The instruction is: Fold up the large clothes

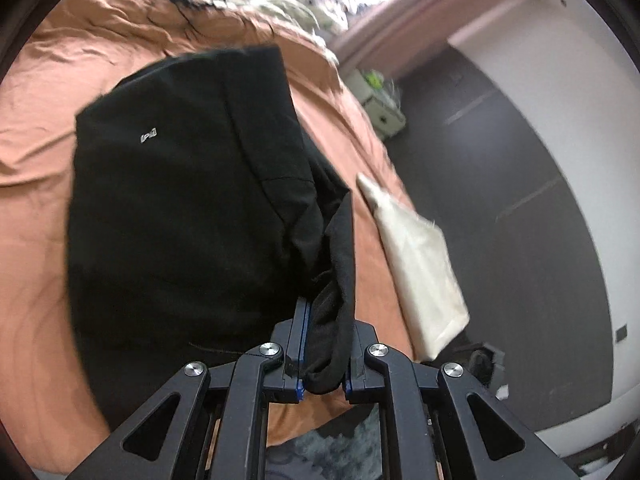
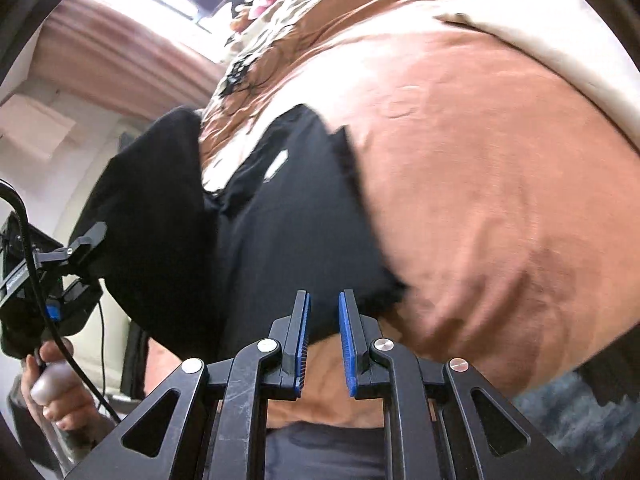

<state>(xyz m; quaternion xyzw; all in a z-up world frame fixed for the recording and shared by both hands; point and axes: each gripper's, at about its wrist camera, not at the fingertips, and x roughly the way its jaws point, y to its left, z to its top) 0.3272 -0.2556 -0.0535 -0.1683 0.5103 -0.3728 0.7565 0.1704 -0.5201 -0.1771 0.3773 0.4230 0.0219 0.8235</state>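
A large black garment [image 1: 172, 200] lies spread on the orange bed sheet [image 1: 36, 128], a small white logo on it. My left gripper [image 1: 326, 320] is shut on a bunched fold of its right edge, which hangs out between the pads. In the right wrist view the same garment [image 2: 288, 216] lies just beyond my right gripper [image 2: 324, 296]. Its blue pads [image 2: 347, 340] stand a narrow gap apart, with nothing pinched between them. The left gripper [image 2: 90, 264] shows at the far left, lifting a lump of the black cloth, with a hand [image 2: 52, 392] on its grip.
A folded cream cloth [image 1: 420, 256] lies at the bed's right edge, by the dark floor [image 1: 520, 200]. A patterned beige quilt [image 1: 240, 4] is heaped at the head of the bed. A pale cloth [image 2: 560, 40] lies far right on the sheet [image 2: 500, 200].
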